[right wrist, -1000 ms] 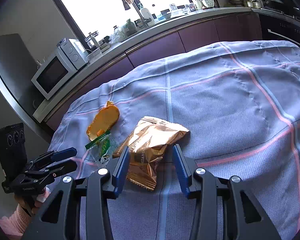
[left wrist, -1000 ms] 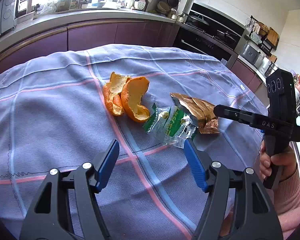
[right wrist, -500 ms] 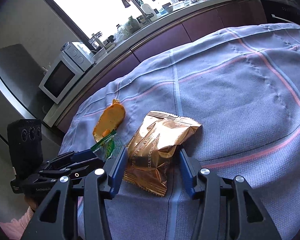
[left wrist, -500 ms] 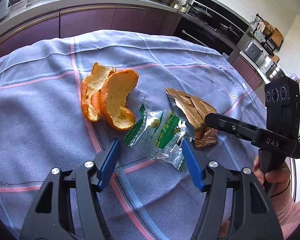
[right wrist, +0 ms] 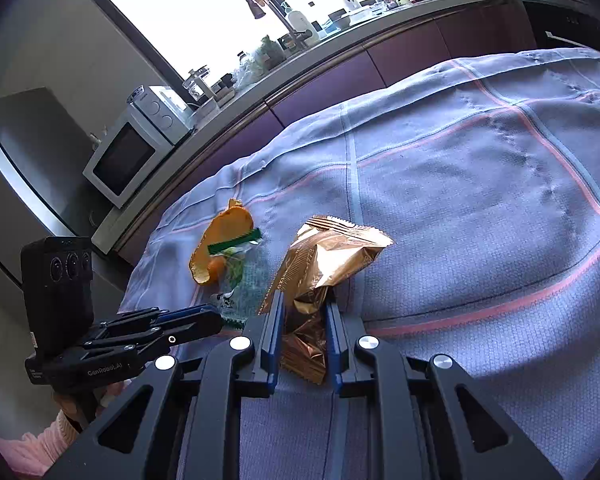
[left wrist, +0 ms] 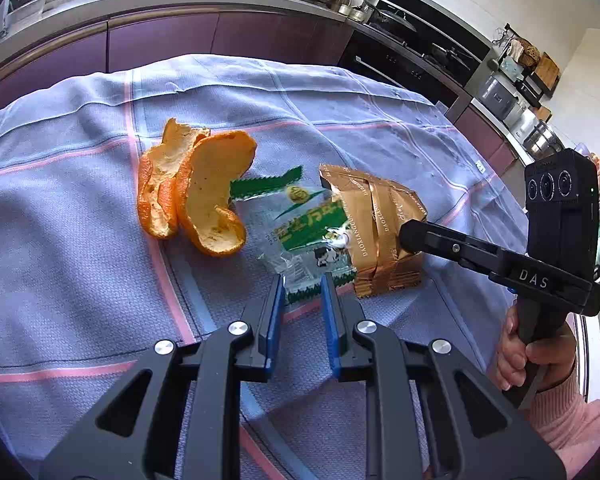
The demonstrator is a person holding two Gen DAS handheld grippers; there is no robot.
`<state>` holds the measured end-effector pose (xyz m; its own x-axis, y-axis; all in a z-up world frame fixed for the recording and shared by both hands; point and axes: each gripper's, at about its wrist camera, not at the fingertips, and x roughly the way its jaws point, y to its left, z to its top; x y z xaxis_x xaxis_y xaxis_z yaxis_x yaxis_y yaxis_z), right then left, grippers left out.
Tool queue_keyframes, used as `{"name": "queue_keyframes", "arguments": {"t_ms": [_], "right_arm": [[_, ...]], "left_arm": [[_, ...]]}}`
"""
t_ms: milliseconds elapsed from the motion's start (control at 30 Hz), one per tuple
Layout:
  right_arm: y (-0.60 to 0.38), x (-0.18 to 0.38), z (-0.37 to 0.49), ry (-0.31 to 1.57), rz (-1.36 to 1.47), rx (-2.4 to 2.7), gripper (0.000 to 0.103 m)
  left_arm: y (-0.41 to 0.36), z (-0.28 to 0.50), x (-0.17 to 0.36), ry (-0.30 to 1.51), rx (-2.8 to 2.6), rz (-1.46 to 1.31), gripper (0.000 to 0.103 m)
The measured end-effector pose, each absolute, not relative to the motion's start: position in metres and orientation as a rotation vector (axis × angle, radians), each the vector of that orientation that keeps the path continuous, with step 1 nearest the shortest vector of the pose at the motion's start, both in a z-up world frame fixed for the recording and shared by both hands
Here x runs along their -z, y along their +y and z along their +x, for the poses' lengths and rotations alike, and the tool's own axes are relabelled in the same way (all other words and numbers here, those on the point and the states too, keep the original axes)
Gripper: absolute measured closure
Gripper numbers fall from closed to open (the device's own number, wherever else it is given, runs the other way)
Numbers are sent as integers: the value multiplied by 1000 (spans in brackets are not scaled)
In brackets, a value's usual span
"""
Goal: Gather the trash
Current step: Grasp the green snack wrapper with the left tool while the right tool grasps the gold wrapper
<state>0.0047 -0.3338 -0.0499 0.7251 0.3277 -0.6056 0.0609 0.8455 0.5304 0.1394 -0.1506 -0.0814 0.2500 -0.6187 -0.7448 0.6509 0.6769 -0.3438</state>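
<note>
Three bits of trash lie on a blue checked tablecloth [left wrist: 60, 240]: curled orange peel [left wrist: 196, 196] [right wrist: 224, 240], a clear wrapper with green print [left wrist: 304, 224] [right wrist: 240, 268], and a gold foil wrapper [left wrist: 376, 224] [right wrist: 332, 256]. My left gripper [left wrist: 302, 286] [right wrist: 216, 322] has its jaws closing, and the near edge of the green wrapper is pinched between the blue pads. My right gripper [right wrist: 302, 304] [left wrist: 408, 236] is also closing its jaws, with the gold wrapper crumpled and squeezed between them.
A person's hand [left wrist: 536, 352] in a pink sleeve holds the right gripper's handle. Behind the table runs a purple-fronted kitchen counter [left wrist: 160, 32] with a microwave [right wrist: 120, 160] and a sink tap. An oven [left wrist: 400, 68] stands at the back right.
Both grippers narrowed from wide open. The left one moved forward up to the green wrapper and closed on its edge. The right one closed on the gold wrapper, which crumpled and lifted.
</note>
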Motion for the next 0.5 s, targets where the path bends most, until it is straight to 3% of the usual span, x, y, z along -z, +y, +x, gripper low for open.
{"name": "queue_keyframes", "arguments": {"t_ms": [100, 167, 233, 267, 333, 500], "right_arm": [[-333, 50, 4, 752, 552, -156, 86], [-333, 50, 4, 750, 550, -157, 86], [-332, 50, 4, 748, 547, -159, 87], [-332, 50, 3, 748, 546, -160, 87], [-333, 51, 3, 747, 547, -160, 87], [-333, 49, 0, 737, 545, -163, 88]], "left_arm": [[-152, 138, 81, 987, 860, 43, 71], [-152, 138, 80, 976, 852, 61, 71], [-154, 138, 81, 975, 851, 68, 73], [-154, 138, 81, 975, 847, 68, 82], [-155, 138, 82, 972, 842, 65, 91], [-152, 131, 77, 930, 842, 83, 94]]}}
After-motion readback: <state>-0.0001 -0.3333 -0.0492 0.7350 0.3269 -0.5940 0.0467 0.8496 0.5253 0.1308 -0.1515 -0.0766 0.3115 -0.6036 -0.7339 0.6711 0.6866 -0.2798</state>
